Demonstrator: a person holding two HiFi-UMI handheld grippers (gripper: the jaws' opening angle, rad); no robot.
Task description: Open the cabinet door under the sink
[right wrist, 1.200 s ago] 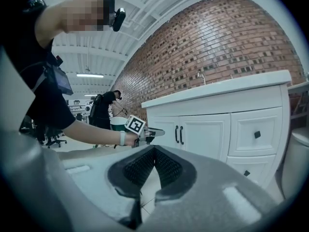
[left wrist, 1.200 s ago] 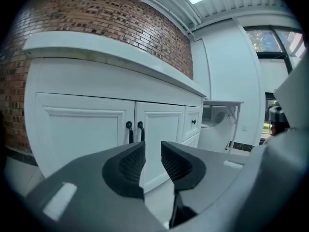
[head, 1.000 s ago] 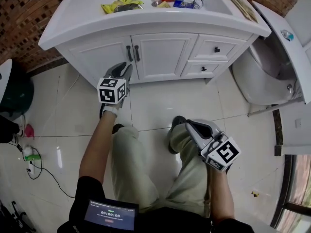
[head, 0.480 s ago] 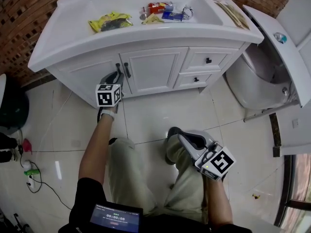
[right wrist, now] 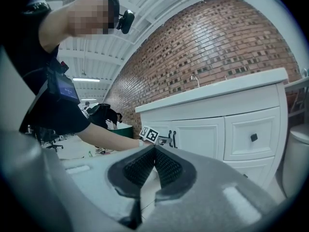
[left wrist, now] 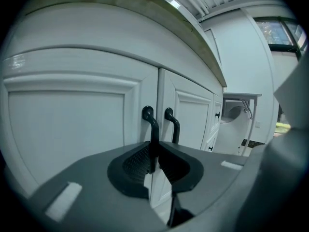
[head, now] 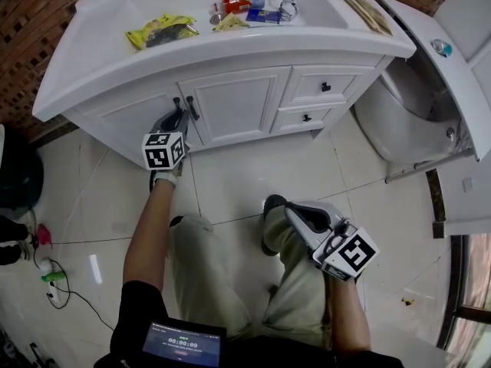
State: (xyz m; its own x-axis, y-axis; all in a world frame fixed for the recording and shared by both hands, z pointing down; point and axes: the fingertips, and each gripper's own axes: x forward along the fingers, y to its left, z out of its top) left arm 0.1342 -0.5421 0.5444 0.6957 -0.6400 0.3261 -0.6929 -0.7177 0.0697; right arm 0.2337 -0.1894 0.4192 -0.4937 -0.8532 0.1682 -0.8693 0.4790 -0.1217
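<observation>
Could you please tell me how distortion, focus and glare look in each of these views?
Head view: sharp and evenly lit, with a small glare streak on the floor at left. Left gripper view: fisheye bows the cabinet, corners go dark, handle fairly sharp, foreground soft. Right gripper view: brick wall curves, corners dark, foreground soft.

The screen on the person's chest (head: 180, 344) shows a timer reading 00:00:09.

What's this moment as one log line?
left hand-held gripper: shut on door handle | right hand-held gripper: shut, empty | cabinet door: closed
</observation>
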